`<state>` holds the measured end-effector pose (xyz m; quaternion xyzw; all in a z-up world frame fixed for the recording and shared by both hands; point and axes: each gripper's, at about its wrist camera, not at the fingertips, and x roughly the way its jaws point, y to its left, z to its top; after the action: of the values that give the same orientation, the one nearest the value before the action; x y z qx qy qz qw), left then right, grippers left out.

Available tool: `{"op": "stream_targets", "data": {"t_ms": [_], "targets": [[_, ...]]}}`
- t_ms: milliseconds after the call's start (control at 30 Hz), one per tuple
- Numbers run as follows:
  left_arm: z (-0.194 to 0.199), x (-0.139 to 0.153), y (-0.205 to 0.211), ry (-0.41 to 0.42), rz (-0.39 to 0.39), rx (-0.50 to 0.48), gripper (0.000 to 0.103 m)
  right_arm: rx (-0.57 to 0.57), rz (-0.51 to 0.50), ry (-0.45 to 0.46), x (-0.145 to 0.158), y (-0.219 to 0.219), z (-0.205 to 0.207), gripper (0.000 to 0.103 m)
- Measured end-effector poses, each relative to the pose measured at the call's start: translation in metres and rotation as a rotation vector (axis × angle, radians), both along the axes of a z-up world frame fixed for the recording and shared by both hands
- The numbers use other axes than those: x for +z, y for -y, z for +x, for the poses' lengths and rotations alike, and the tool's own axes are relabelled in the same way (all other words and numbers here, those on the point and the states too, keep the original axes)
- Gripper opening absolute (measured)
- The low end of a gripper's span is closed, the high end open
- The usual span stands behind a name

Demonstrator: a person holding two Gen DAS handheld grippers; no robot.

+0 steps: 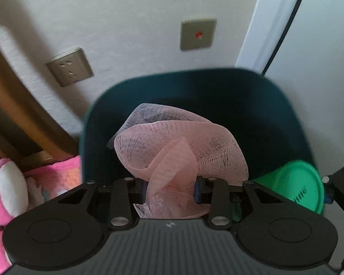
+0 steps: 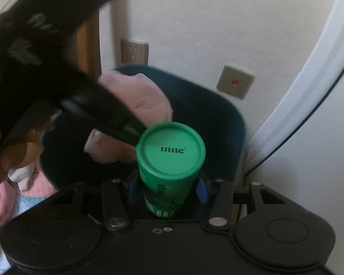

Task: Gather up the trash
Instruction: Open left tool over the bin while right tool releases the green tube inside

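A dark teal trash bin (image 1: 275,105) stands against the wall, its mouth filling the middle of the left wrist view. My left gripper (image 1: 170,189) is shut on a crumpled pink mesh net (image 1: 181,146), which hangs over the bin's opening. At the right edge of that view shows the green tube (image 1: 295,185) with the right gripper's linkage beside it. In the right wrist view my right gripper (image 2: 166,190) is shut on the green cardboard tube (image 2: 170,153), lid marked "inne" facing the camera, above the bin (image 2: 220,123). The pink net (image 2: 137,96) and the black left gripper body sit just left of it.
Two wall plates, a socket (image 1: 70,67) and a switch with a red light (image 1: 198,34), are above the bin. A wooden frame (image 1: 16,98) and pink bedding with a plush toy (image 1: 6,190) lie left. A white door frame with a black cable (image 1: 284,29) runs at right.
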<state>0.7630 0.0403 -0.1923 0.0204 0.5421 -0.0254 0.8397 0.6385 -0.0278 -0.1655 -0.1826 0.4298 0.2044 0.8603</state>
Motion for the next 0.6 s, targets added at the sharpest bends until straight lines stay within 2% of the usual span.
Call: {"op": "stream_targets", "data": {"t_ms": [233, 367, 533, 600], "targets": [[0.033, -0.041, 0.000, -0.156, 0.011, -0.031, 0.035, -0.027, -0.031, -0.114, -0.034, -0.006, 0.021, 0.049], [0.044, -0.057, 0.008, -0.202, 0.045, -0.073, 0.036, 0.034, -0.140, -0.083, -0.045, -0.019, 0.024, 0.048], [0.047, -0.073, 0.017, -0.261, 0.074, -0.116, 0.037, 0.095, -0.237, -0.130, -0.062, -0.031, 0.024, 0.049], [0.048, -0.079, 0.019, -0.286, 0.069, -0.120, 0.042, 0.105, -0.251, -0.145, -0.069, -0.032, 0.022, 0.048]]}}
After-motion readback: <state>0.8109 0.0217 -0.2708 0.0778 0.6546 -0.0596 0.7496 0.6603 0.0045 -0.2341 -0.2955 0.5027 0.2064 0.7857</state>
